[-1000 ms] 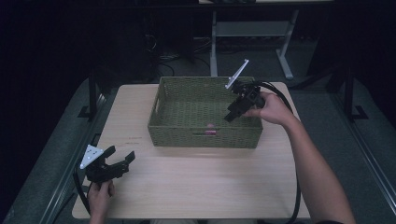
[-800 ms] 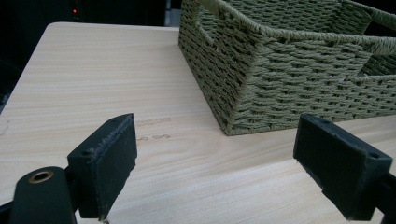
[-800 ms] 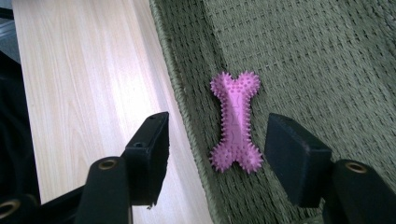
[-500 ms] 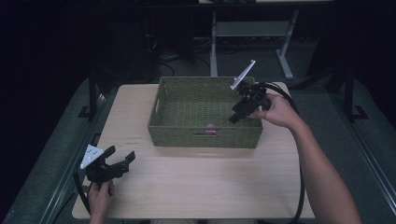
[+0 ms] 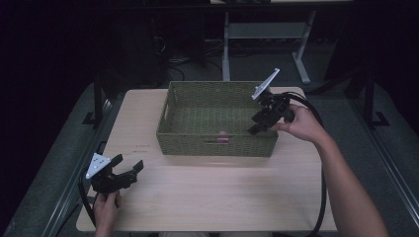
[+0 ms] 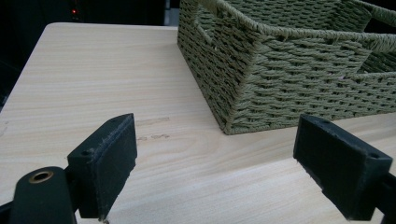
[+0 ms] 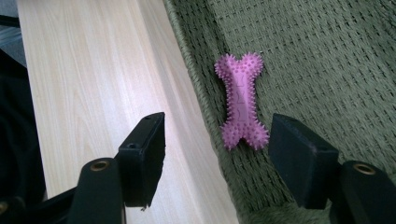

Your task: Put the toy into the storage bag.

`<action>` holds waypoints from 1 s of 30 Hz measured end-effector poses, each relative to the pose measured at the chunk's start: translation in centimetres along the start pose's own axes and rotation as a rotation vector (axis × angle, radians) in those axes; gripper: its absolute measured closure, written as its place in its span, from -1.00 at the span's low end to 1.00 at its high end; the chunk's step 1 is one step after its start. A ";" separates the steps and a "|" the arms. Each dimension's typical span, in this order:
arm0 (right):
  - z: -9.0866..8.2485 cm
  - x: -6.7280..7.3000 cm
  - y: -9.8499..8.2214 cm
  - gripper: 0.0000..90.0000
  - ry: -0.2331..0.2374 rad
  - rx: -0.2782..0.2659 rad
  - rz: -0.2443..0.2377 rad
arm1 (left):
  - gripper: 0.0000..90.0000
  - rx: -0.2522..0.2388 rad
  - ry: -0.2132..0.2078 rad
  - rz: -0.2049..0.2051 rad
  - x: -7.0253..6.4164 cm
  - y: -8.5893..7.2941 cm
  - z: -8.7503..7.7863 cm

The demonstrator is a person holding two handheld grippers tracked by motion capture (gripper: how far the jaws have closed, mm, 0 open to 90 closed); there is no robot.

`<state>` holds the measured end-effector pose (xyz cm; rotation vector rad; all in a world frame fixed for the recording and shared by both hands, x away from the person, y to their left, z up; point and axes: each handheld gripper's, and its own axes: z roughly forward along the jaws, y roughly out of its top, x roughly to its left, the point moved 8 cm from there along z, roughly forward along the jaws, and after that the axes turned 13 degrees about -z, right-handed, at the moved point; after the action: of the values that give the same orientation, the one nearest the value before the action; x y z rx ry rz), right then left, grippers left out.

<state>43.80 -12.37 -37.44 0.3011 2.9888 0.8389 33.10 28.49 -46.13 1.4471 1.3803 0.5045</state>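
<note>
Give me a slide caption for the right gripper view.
Right gripper, jaws open and empty, above a pink spiky bone toy lying inside the green woven basket.

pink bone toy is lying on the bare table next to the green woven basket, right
Not quite. The pink bone toy lies inside the green woven basket, on its floor close to the near wall, not on the bare table. The right gripper view shows it.
</note>
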 end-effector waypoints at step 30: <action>0.1 2.6 -4.3 -0.23 -0.019 -0.024 0.026 | -0.71 -0.001 0.003 -0.001 0.0 0.0 -0.1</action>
<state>40.45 -15.40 -39.65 0.3452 2.9617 0.8679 33.04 28.53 -46.12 1.4454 1.3833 0.5069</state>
